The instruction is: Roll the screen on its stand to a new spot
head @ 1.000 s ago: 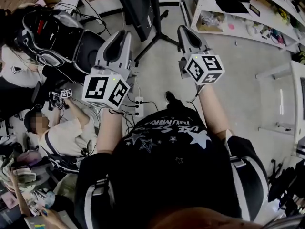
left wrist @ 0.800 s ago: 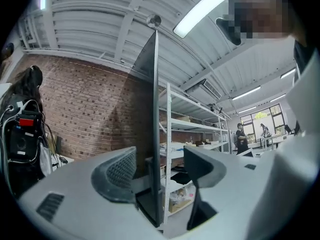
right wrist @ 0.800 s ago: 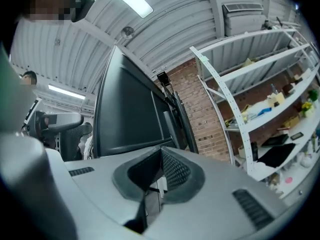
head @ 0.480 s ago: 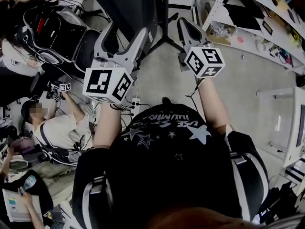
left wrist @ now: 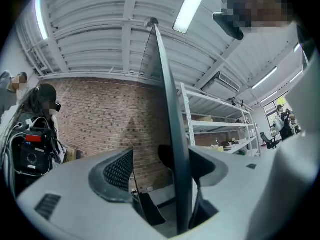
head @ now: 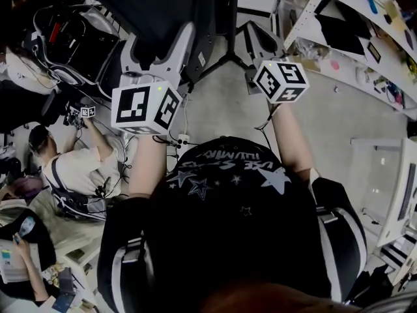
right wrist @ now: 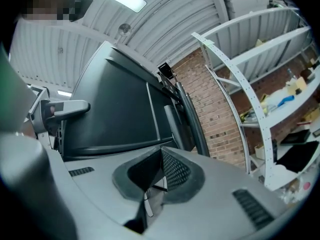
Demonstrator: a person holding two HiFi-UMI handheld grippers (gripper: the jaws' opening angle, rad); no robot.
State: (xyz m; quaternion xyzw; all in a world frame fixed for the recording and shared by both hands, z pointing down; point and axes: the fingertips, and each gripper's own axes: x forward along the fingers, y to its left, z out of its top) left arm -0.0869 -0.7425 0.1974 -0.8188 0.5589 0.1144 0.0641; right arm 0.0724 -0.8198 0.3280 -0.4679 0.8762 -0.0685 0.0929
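The big dark screen [head: 163,5] stands on a black stand with splayed legs [head: 225,60] at the top of the head view. My left gripper [head: 161,36] is at the screen's side edge. Its jaws have just been opening, and they now stand wide with the thin edge [left wrist: 170,109] between them, close to the right pad [left wrist: 200,166] and clear of the left one. My right gripper [head: 253,31] is shut with nothing in it, and its pads [right wrist: 172,171] meet just in front of the screen's back [right wrist: 120,109].
A white shelving rack [head: 352,31] with loose items runs along the right. People sit on the floor at the left [head: 71,175], beside dark gear [head: 71,38]. A power strip with cables [head: 181,139] lies on the floor below the left gripper. A brick wall [left wrist: 100,119] is behind.
Both grippers have come closer to the screen. The left jaws went from shut to wide open and now straddle the screen's edge. The right gripper has stayed shut.
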